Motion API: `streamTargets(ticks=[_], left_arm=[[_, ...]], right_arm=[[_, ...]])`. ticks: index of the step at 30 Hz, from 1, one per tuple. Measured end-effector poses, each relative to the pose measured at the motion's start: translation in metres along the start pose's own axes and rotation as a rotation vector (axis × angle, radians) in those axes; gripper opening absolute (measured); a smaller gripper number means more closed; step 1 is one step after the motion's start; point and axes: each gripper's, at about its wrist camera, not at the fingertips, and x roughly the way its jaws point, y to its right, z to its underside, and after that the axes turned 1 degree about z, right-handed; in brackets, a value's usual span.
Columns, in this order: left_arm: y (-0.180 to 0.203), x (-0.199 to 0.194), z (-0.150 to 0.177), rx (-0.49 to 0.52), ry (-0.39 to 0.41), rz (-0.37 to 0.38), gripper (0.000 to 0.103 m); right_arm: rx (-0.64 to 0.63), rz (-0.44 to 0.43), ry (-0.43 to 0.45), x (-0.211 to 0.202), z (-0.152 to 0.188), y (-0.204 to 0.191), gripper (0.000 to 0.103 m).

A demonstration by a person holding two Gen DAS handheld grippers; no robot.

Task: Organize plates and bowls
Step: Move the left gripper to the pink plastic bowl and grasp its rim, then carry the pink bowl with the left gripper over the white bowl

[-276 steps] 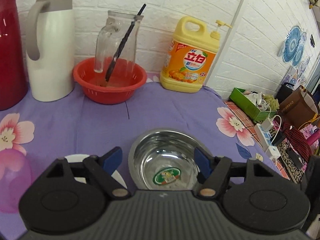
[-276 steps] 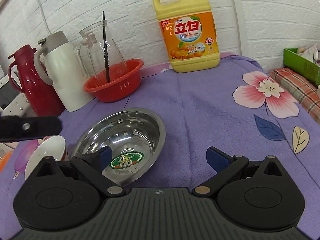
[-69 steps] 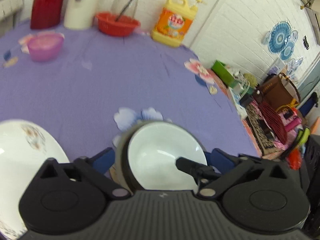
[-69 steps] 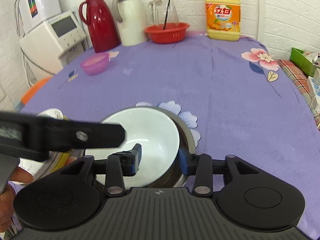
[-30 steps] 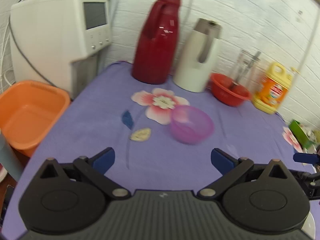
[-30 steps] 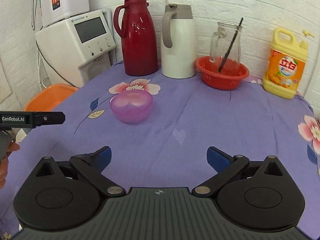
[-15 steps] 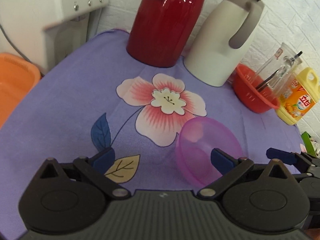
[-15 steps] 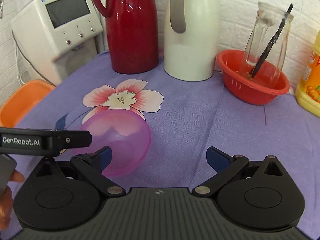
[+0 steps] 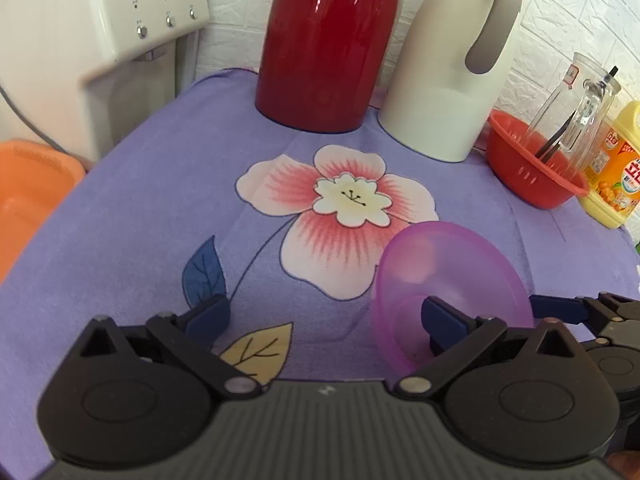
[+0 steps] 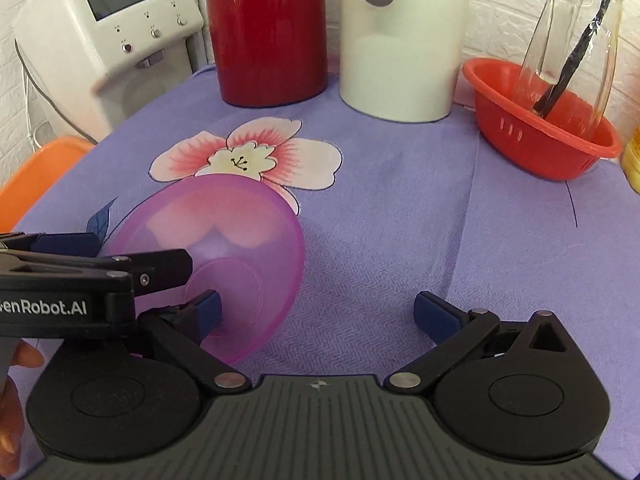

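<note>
Purple bowl (image 9: 448,276) is seen lower right of centre in the left wrist view, lower left of centre in the right wrist view (image 10: 224,252). It sits on the purple floral tablecloth (image 9: 140,208), just below and right of the printed pink flower (image 9: 340,216). Bowl is tilted: rim raised on the far side, opening turned toward the cameras, base ring visible inside. Round bowl, so no long axis can be given.

Left gripper (image 9: 326,316): fingers spread wide, nothing clamped. Its right fingertip (image 9: 440,316) is seen over the bowl's interior; contact cannot be confirmed. Left fingertip is out over bare cloth near the printed yellow leaf (image 9: 256,352).

Right gripper (image 10: 318,312): fingers also spread wide, nothing clamped. Its left fingertip (image 10: 208,312) is seen against the bowl's lower inside wall; the right one is over bare cloth.

In the right wrist view the left gripper's finger is seen entering from the left edge, overlapping the bowl's left side.

Upper frame: red thermos (image 9: 324,40), white jug (image 9: 452,60), red basket (image 10: 540,136) holding a glass pitcher (image 10: 576,40).
</note>
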Motion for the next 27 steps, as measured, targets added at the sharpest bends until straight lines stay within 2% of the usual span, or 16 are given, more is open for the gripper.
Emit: streamTargets(ticks=[5, 8, 9, 10, 12, 15, 16, 19, 22, 27], left_arm=[[-0.003, -0.003, -0.003, -0.063, -0.003, 0.085, 0.097], [0.005, -0.001, 0.0, -0.022, -0.011, 0.113, 0.072], [0.007, -0.003, 0.001, -0.014, -0.005, 0.124, 0.064], [0.007, -0.004, 0.001, -0.028, -0.013, 0.149, 0.056], [0.01, -0.008, 0.002, -0.052, -0.039, 0.194, 0.057], [0.029, -0.029, 0.008, 0.019, -0.009, 0.158, 0.056], [0.033, -0.039, 0.01, 0.024, 0.0, 0.166, 0.056], [0.046, -0.068, 0.017, 0.015, 0.012, 0.213, 0.056], [0.071, -0.1, 0.03, 0.055, 0.035, 0.245, 0.056], [0.117, -0.15, 0.066, 0.117, 0.046, 0.319, 0.056]], right_arm=[[-0.022, -0.001, 0.065, -0.013, 0.003, -0.013, 0.103], [-0.051, -0.024, 0.055, -0.008, 0.006, -0.021, 0.102], [-0.034, -0.056, 0.059, -0.009, 0.006, -0.021, 0.091], [-0.015, -0.08, 0.051, -0.01, 0.006, -0.02, 0.074], [-0.029, -0.084, 0.04, -0.015, 0.008, -0.025, 0.068], [-0.05, -0.087, 0.048, -0.035, 0.015, -0.034, 0.068], [-0.05, -0.084, 0.056, -0.045, 0.017, -0.034, 0.068], [-0.03, -0.083, 0.071, -0.074, 0.025, -0.027, 0.075], [0.003, -0.074, 0.081, -0.105, 0.038, -0.015, 0.079], [0.039, -0.025, 0.11, -0.167, 0.08, 0.007, 0.081]])
